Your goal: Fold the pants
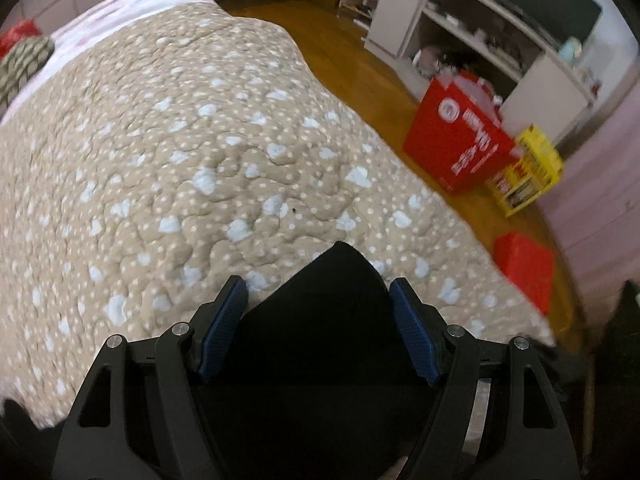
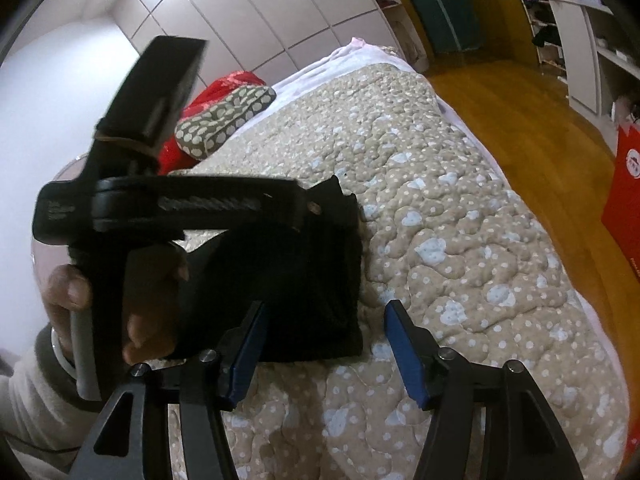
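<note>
Here your left gripper [image 1: 318, 298] stands wide open, its blue pads [image 1: 224, 320] well apart with nothing pinched. The black pants [image 1: 320, 320] fill the gap between the fingers in the left wrist view, a pointed corner of the cloth reaching forward past the fingertips, but neither pad presses on it; whether the fingers graze the cloth you cannot tell.

Your right gripper [image 2: 326, 312] is also spread wide and holds nothing. Its left pad [image 2: 246, 356] lies over the near edge of the pants [image 2: 304, 280], while the right one [image 2: 406, 350] sits above bare quilt [image 2: 460, 240].

The pants lie as a dark folded block on the quilt, near the close end of the bed, just ahead and to the left of the right gripper.

Only the right wrist view shows your left hand [image 2: 148, 308] wrapped round the left gripper's handle, the tool hanging over the pants, plus a spotted cushion [image 2: 224, 120] and red cloth [image 2: 224, 84] at the far end of the bed. Only the left wrist view shows the red box [image 1: 460, 140] and yellow box [image 1: 528, 172] on the wooden floor [image 1: 360, 40] beside the shelves [image 1: 480, 32].
</note>
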Action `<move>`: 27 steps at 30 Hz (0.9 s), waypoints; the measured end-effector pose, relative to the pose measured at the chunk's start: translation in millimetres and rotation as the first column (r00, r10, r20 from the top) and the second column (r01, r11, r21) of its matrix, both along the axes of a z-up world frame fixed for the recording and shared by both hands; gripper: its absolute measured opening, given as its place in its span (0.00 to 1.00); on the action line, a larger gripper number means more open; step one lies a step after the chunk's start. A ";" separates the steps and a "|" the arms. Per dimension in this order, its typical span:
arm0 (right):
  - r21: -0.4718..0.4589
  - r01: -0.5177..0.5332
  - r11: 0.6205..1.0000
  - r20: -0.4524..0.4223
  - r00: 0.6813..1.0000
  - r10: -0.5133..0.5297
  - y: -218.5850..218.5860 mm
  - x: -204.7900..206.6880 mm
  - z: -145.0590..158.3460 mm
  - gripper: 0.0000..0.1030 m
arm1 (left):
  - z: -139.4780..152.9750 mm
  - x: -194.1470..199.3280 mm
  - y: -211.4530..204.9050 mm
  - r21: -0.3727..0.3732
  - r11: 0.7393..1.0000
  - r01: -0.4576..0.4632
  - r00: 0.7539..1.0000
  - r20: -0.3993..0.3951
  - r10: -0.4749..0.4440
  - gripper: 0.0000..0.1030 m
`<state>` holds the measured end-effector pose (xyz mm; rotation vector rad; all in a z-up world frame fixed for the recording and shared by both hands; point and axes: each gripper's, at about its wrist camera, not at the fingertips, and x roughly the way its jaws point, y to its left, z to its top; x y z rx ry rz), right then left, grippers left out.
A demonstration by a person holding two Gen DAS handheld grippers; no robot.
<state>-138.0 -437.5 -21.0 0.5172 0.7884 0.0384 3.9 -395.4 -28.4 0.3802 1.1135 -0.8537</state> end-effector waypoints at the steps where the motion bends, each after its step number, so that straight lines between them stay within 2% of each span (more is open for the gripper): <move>1: -0.003 -0.002 1.000 0.003 1.000 0.002 0.7 0.2 0.0 0.57 | -1.8 -1.2 -2.7 0.003 1.000 0.013 1.000 0.014 -0.013 0.72; 4: -0.021 -0.019 1.000 0.009 1.000 0.020 6.2 4.3 -0.8 0.57 | -4.1 -2.1 -3.0 0.000 0.999 0.032 0.999 0.036 -0.032 0.68; 6: -0.002 -0.025 1.000 0.015 1.000 0.025 8.1 8.4 -2.3 0.42 | -3.5 -2.5 -3.0 -0.008 0.999 0.038 0.998 0.040 -0.038 0.54; 7: 0.009 -0.021 1.000 0.012 1.000 0.021 8.6 11.0 -4.1 0.31 | -3.6 -2.6 -3.8 -0.013 0.999 0.044 0.998 0.037 -0.044 0.51; 8: 0.023 -0.011 1.000 0.020 1.000 0.011 8.4 12.7 -5.2 0.19 | -2.0 -2.8 -3.0 -0.020 0.999 0.048 0.998 0.035 -0.048 0.43; 9: 0.049 -0.016 0.999 0.028 1.000 0.015 7.1 13.9 -6.3 0.16 | 0.5 -3.2 -1.6 -0.029 0.998 0.052 0.998 0.030 -0.051 0.37; 12: 0.063 -0.021 0.998 0.039 0.999 0.018 11.0 17.2 2.6 0.14 | 17.3 -2.7 8.7 -0.080 0.995 0.054 0.999 0.014 -0.053 0.25; 16: 0.032 -0.067 0.997 0.105 0.992 0.064 26.9 21.5 37.7 0.14 | 55.1 0.1 38.9 -0.172 0.985 0.033 0.999 0.029 -0.028 0.25; 18: 0.009 -0.100 0.995 0.139 0.985 0.097 38.8 25.9 54.0 0.14 | 78.5 3.0 63.9 -0.205 0.979 0.011 0.998 0.068 0.003 0.25; 23: -0.036 -0.251 0.967 0.214 0.944 0.253 94.8 49.2 90.7 0.13 | 112.2 17.2 149.1 -0.261 0.959 -0.109 0.983 0.111 0.143 0.25; 27: -0.055 -0.386 0.921 0.204 0.898 0.389 155.5 76.2 89.0 0.13 | 111.1 26.8 228.2 -0.256 0.929 -0.267 0.944 0.127 0.306 0.25</move>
